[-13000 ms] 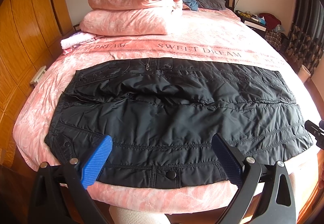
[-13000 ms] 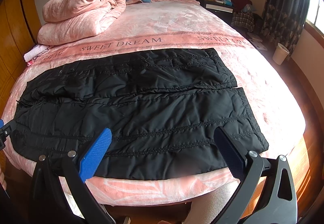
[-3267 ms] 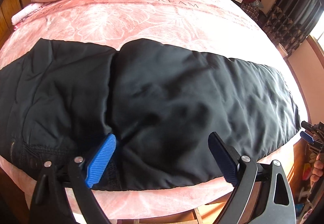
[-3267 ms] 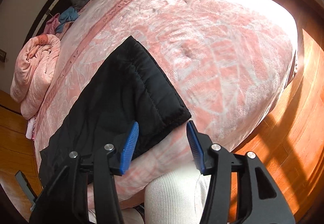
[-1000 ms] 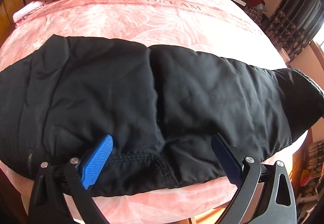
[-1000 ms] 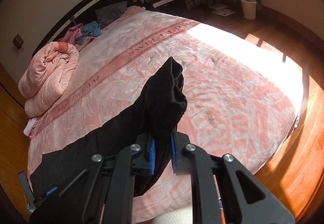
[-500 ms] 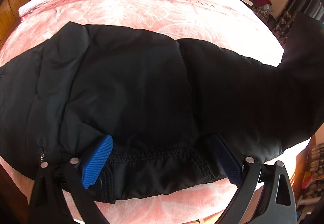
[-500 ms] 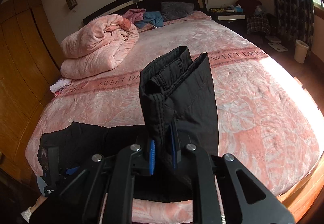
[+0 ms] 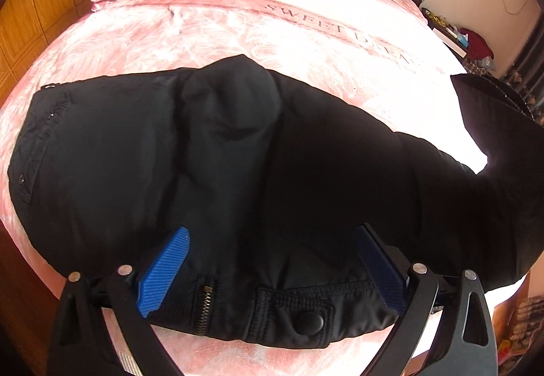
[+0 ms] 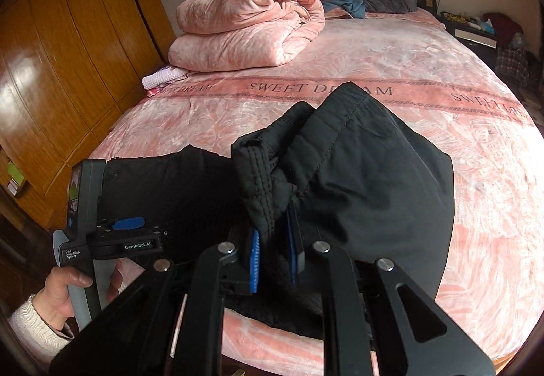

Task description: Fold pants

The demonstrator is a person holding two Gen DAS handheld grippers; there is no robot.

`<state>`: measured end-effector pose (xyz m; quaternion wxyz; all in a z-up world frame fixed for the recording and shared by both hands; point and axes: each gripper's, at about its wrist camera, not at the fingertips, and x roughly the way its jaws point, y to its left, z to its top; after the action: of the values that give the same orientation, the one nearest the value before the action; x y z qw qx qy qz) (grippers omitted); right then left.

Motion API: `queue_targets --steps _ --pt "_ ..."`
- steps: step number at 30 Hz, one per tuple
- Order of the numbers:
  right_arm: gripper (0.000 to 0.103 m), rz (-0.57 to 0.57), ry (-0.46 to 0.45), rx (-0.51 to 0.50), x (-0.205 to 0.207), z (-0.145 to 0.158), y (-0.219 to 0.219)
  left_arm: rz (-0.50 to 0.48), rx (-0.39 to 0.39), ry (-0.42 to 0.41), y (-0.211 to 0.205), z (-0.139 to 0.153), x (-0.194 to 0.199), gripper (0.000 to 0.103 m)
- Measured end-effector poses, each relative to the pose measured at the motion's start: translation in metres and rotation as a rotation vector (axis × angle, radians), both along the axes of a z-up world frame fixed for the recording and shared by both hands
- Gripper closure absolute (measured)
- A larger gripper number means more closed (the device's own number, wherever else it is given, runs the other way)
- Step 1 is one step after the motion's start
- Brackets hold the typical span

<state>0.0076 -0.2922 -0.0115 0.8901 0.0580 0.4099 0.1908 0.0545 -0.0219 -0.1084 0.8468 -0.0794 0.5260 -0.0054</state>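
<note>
The black padded pants [image 9: 238,165] lie folded lengthwise along the near edge of the pink bed [image 9: 306,35]. Their waistband, with a zip and a snap button [image 9: 311,322], sits between the open fingers of my left gripper [image 9: 272,270]; whether the fingers touch the cloth is unclear. My right gripper [image 10: 273,257] is shut on the leg cuffs [image 10: 268,178] and holds them lifted above the bed, over the rest of the pants [image 10: 374,189]. The raised leg end also shows at the right in the left wrist view [image 9: 503,144]. The left gripper's body [image 10: 91,223] and the hand holding it show at the left in the right wrist view.
A folded pink quilt [image 10: 248,25] and a small white cloth [image 10: 163,76] lie at the bed's far left. Pillows and clothes [image 10: 357,0] sit by the headboard. A wooden wardrobe [image 10: 68,52] stands left; a nightstand [image 10: 476,32] stands far right.
My right gripper has closed on the leg cuffs, lifted them and carried them left toward the waistband. The left gripper has stayed open at the waistband, which now shows its zip and button.
</note>
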Motion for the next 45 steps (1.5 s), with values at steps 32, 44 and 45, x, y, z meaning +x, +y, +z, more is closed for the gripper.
queue_targets --steps 32,44,45 --pt "0.050 0.243 0.168 0.081 -0.019 -0.047 0.082 0.077 -0.025 0.016 0.050 -0.011 -0.001 0.004" --pt "0.093 0.194 0.255 -0.065 -0.005 -0.087 0.091 0.080 -0.044 0.017 0.058 -0.016 -0.004 0.004" --pt "0.093 0.192 0.263 -0.050 -0.004 -0.087 0.089 0.074 -0.038 0.017 0.058 -0.017 -0.003 0.004"
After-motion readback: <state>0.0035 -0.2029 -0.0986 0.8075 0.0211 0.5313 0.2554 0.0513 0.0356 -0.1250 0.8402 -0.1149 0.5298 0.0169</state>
